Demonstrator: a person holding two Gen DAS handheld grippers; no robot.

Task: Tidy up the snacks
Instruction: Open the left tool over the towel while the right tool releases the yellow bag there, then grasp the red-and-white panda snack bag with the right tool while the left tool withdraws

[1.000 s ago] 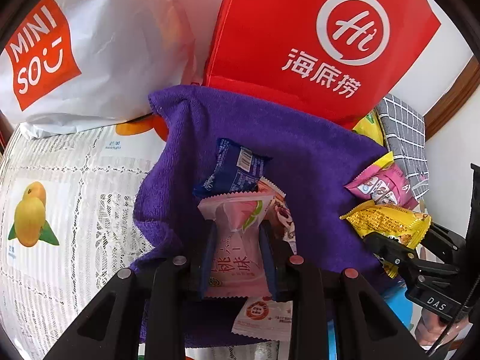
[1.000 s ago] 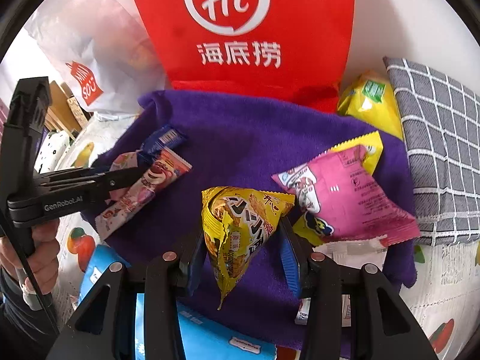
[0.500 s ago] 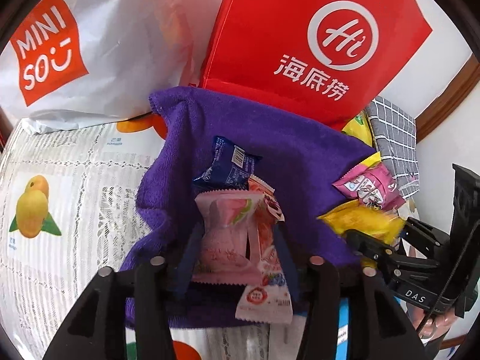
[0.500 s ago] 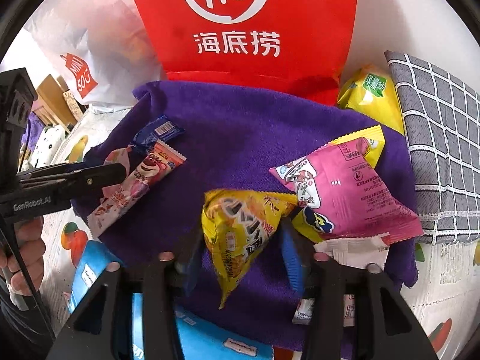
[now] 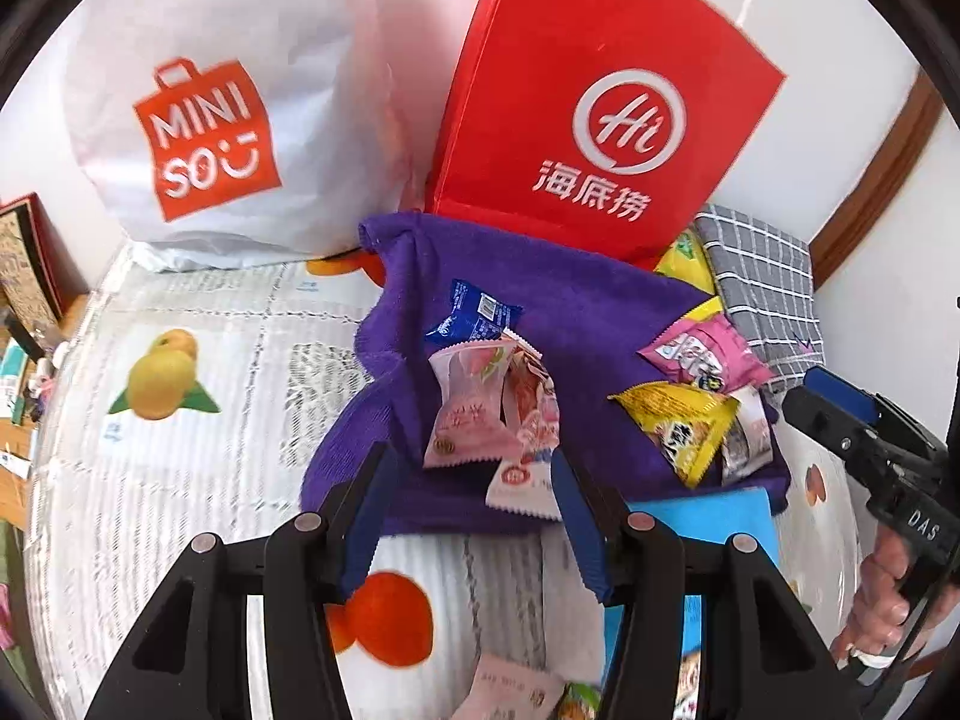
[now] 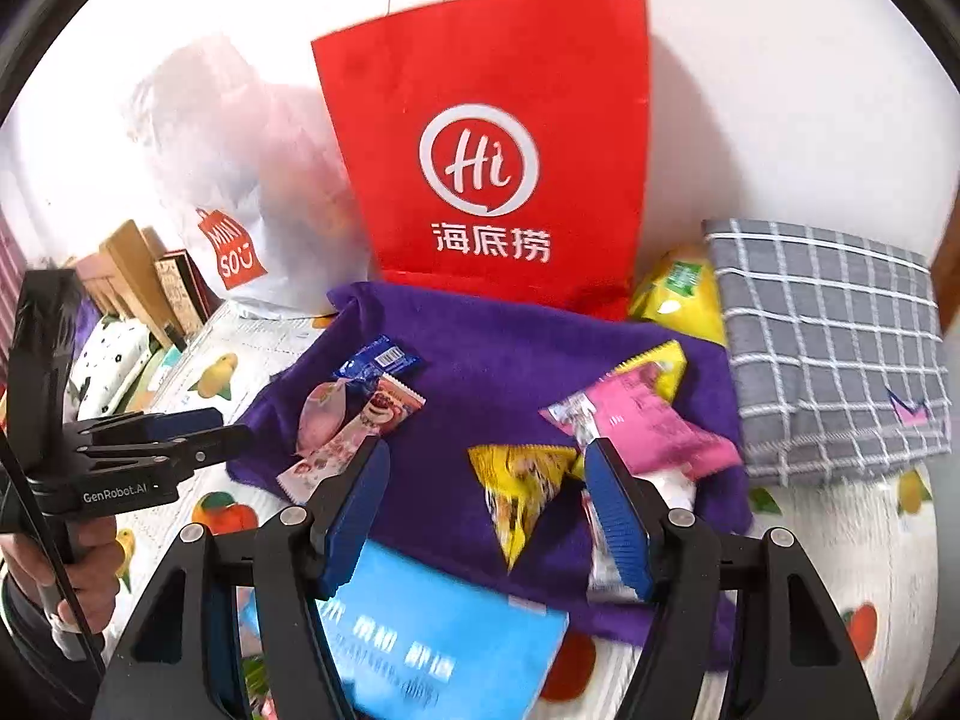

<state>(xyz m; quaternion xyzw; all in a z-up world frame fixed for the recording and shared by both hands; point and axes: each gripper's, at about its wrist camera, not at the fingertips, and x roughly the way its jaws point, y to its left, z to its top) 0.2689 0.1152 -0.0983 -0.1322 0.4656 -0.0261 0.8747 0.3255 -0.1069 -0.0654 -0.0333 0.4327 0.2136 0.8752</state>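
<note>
L gripper point(image 5: 468, 498): was clamped on pink packet point(image 5: 471, 405), now wide apart, empty.
R gripper point(image 6: 486, 504): let go yellow packet point(image 6: 519, 489), jaws wide.
Packets: both on purple towel point(image 6: 480, 360), just ahead of grippers.

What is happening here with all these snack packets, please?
A person holding a gripper in each hand is sorting snacks on a purple towel. Both grippers are open and hold nothing. The left gripper faces a pink packet; the right gripper faces a yellow packet. Both packets lie on the towel, in front of a red bag.
</note>
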